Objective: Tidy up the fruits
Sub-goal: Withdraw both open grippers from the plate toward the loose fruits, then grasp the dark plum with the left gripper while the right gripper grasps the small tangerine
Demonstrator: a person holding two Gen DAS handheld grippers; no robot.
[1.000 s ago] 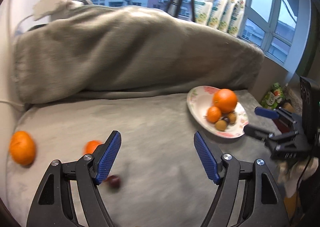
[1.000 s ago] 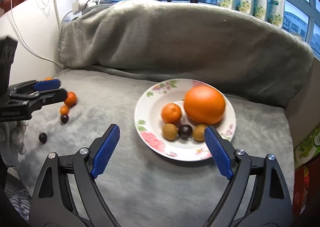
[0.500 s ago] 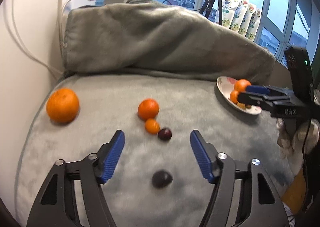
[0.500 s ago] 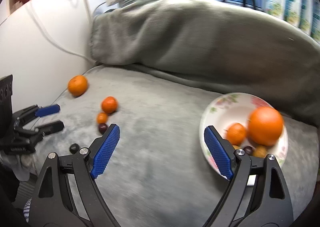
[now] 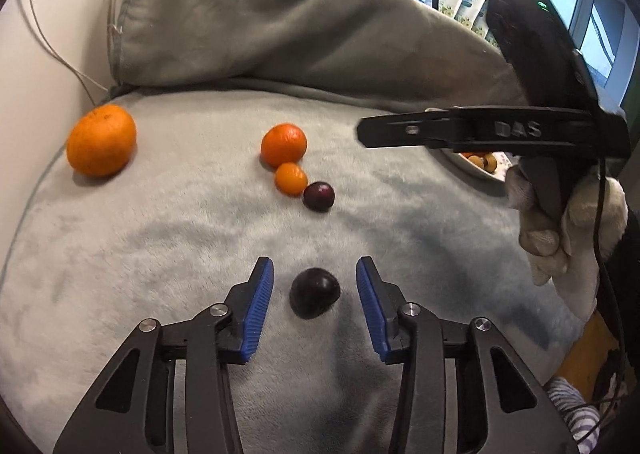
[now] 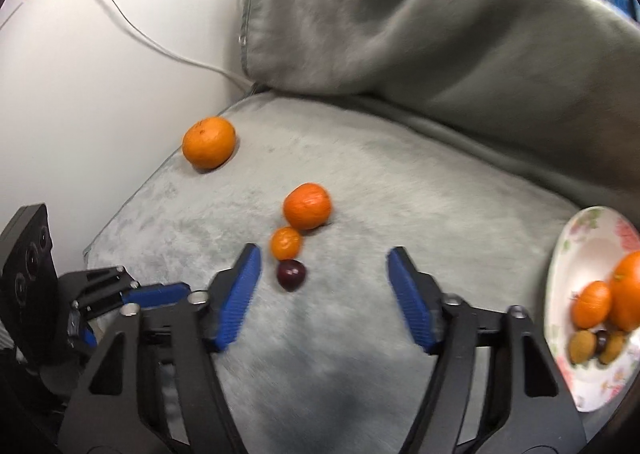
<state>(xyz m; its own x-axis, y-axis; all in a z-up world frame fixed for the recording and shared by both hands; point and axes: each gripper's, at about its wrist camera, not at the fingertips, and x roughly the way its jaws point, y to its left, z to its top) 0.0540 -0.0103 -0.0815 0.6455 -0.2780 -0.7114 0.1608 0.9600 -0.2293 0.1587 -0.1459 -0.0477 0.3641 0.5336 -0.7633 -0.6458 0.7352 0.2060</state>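
- Floral plate (image 6: 582, 238) at far right edge of the grey blanket-covered surface (image 6: 420, 190), cut off by the frame in the right wrist view
- In plate: big orange (image 6: 630, 290), smaller mandarin (image 6: 592, 304) touching it on its left, then along the near rim two brownish round fruits (image 6: 582, 346) w/ one dark plum-like fruit (image 6: 602, 340) between them; all bunched together
- From the left wrist view only a sliver of the plate (image 5: 472, 170) shows under the other tool, w/ bits of the brown fruits visible; rest hidden
- Loose fruit on blanket, not in any container: large orange (image 5: 101, 140) far left near the wall; mid mandarin (image 5: 284, 145), small mandarin (image 5: 291, 178) touching it, dark red plum (image 5: 319, 196) just beside that one, in a diagonal row
- One more dark plum (image 5: 315, 292) sits alone, nearer the camera, well apart from the row
- Left tongs (image 5: 315, 294): spread, jaws have just been closing in; dark plum lies between the blue pads, small gap each side, pads not pressing on it
- Right tongs (image 6: 324, 298): spread wider, jaws have just been narrowing too; nothing pinched, dark red plum (image 6: 292, 274) just past the left pad's tip, near the small mandarin (image 6: 286, 242)
- Gloved hand (image 5: 568, 226) holds the right tool at right of the left wrist view
- Crumpled grey blanket heap (image 6: 420, 22) behind, cables on white wall (image 6: 80, 74) at left
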